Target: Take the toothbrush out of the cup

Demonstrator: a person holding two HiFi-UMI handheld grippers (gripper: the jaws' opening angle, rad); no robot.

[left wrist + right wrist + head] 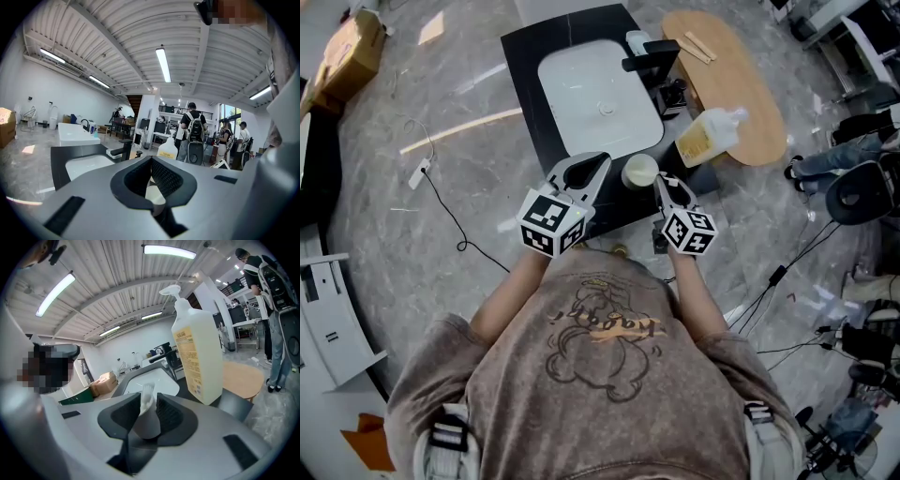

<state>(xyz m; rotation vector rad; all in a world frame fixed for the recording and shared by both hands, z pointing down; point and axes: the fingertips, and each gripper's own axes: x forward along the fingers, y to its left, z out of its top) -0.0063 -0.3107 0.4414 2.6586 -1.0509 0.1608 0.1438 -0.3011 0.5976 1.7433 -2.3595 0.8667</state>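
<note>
A cream cup (639, 171) stands at the front edge of the black counter (525, 84), between my two grippers. My right gripper (661, 180) reaches to it from the right. In the right gripper view the jaws of the right gripper (146, 397) are shut on the white toothbrush (149, 420), whose bristled head sticks up past the pads. My left gripper (602, 161) sits just left of the cup. In its own view the tips of the left gripper (151, 159) meet, shut and empty, and the cup (154, 194) shows through the hollow below them. The head view hides the toothbrush.
A white sink (598, 98) with a black faucet (652, 58) fills the counter. A soap pump bottle (710, 136) stands right of the cup, beside a wooden table (731, 75). People (194, 136) stand in the background. Cables lie on the floor.
</note>
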